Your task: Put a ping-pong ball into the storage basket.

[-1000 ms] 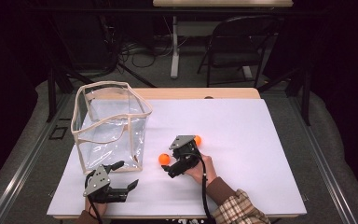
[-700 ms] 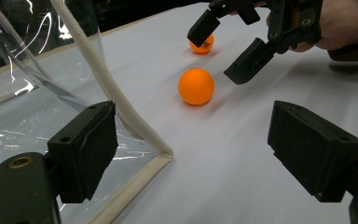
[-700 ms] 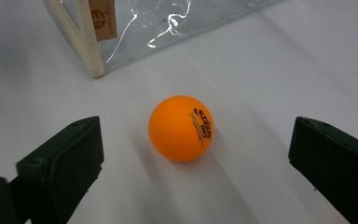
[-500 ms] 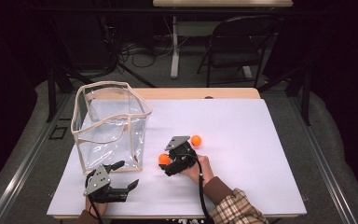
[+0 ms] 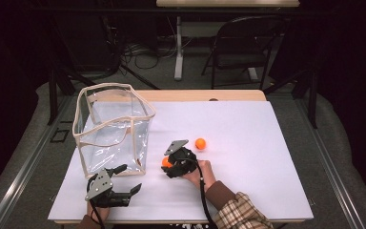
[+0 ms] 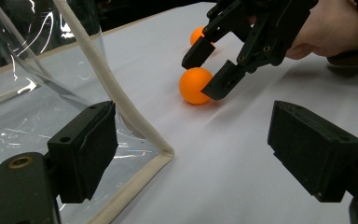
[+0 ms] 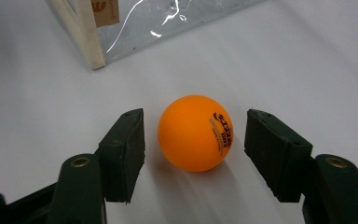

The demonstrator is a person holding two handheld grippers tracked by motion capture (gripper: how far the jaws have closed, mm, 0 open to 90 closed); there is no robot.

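The right gripper (image 7: pixel 193 154) has been closing its fingers (image 7: pixel 123 151), now either side of the orange ball (image 7: pixel 195 133) without touching it, ready to clamp; the left gripper (image 6: pixel 200 163) waits, fingers apart, beside the clear bag (image 6: pixel 37 107) on the bench (image 5: pixel 248 143).

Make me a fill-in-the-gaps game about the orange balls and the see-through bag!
1. The number of orange table tennis balls on the white table is ____.
2. The right gripper has a ball between its jaws, and the pads do not yet ____ it.
3. The clear bag with the cream trim stands with its top ____.
4. The left gripper holds ____.

Missing words: two; touch; open; nothing
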